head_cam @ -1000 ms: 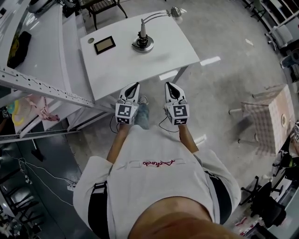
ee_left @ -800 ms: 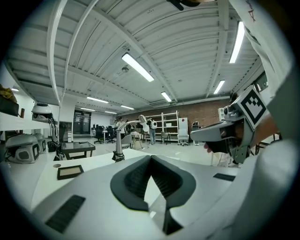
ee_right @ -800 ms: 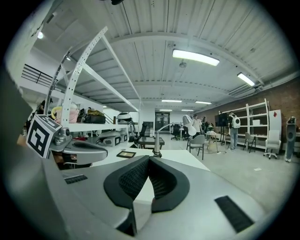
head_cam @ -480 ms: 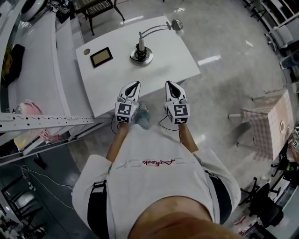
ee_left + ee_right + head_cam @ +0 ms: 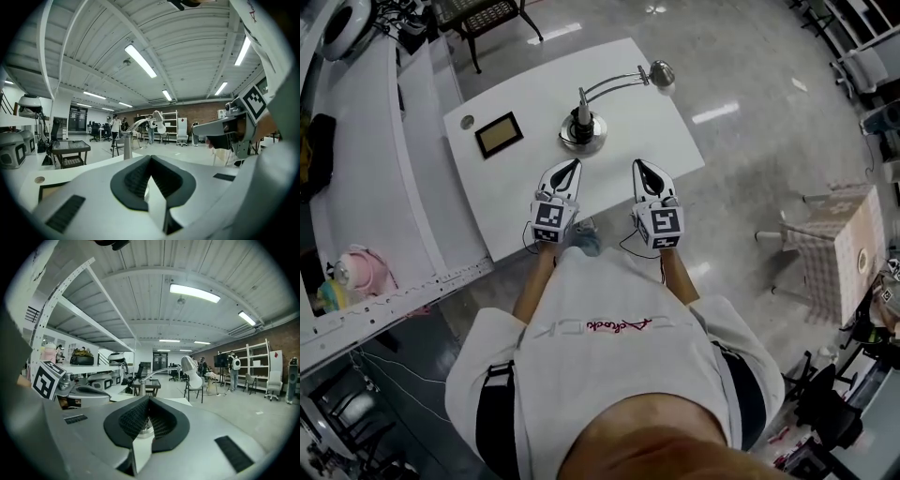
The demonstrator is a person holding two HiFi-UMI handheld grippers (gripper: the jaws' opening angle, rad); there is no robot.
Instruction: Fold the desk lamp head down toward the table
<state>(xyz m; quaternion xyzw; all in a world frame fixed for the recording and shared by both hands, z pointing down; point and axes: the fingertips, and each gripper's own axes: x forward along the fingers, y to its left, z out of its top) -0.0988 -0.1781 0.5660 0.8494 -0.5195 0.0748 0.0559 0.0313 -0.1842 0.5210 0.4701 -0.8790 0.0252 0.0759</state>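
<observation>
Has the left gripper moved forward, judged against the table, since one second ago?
Yes. The left gripper was at the table's near edge; now it reaches over the table, closer to the lamp base.

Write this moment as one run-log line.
stage: before contact | left gripper: shut, empty | right gripper: shut, empty | lamp: on table, head up, untouched

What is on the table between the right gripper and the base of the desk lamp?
Nothing; the head view shows only bare table between the right gripper and the lamp base.
</observation>
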